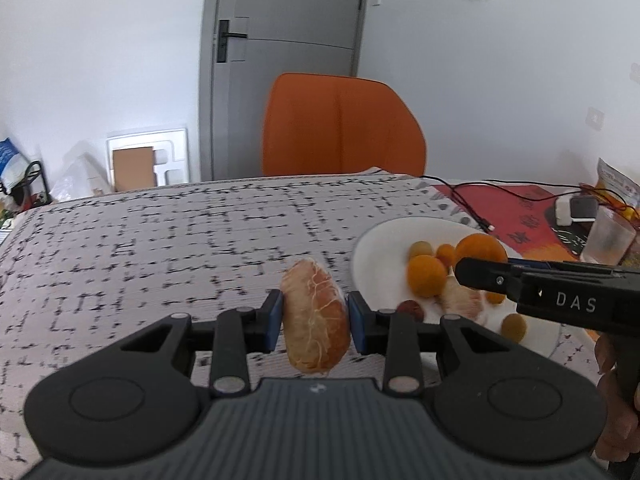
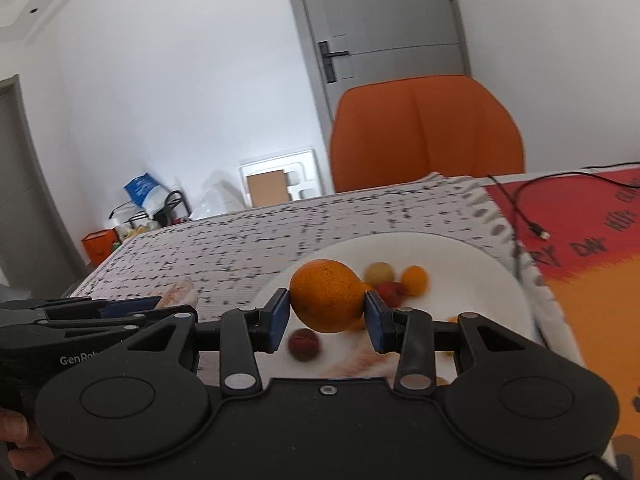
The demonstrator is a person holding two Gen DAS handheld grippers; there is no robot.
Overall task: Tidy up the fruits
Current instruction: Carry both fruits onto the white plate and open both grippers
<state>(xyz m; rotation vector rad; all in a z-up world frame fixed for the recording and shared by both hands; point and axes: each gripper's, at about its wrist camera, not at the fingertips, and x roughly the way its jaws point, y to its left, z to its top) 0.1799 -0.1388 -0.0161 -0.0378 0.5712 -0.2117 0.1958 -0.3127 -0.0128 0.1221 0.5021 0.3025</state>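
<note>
Left wrist view
Room: white walls, a grey door (image 1: 288, 40) at 12 o'clock, an orange chair (image 1: 340, 124) in front of it.
Surface (image 1: 160, 248): covered by a white cloth with black broken-line print; a red mat (image 1: 520, 216) and a black cable (image 1: 480, 200) lie at 2 o'clock.
Left hand-held gripper (image 1: 315, 318): clenched on a peeled citrus piece (image 1: 314, 320), both blue pads pressing its sides; the piece is raised off the cloth, at picture centre.
White plate (image 1: 380, 248): at 3 o'clock, just beside the held piece; carries oranges, small round fruits, a red fruit and another peeled piece.
Right hand-held gripper (image 1: 480, 276): enters from 3 o'clock over the plate; its grasp is hidden here.

Right wrist view
Room: same door (image 2: 380, 20) and chair (image 2: 424, 128) at 12 to 1 o'clock; bags and boxes on the floor at 9 o'clock.
Right hand-held gripper (image 2: 327, 312): grasping an orange (image 2: 326, 296) between its blue pads, above the near part of the plate (image 2: 480, 280).
Plate contents: blurred small fruits behind and below the orange.
Left hand-held gripper (image 2: 120, 308): at 9 o'clock, seen side-on, well left of the plate.
</note>
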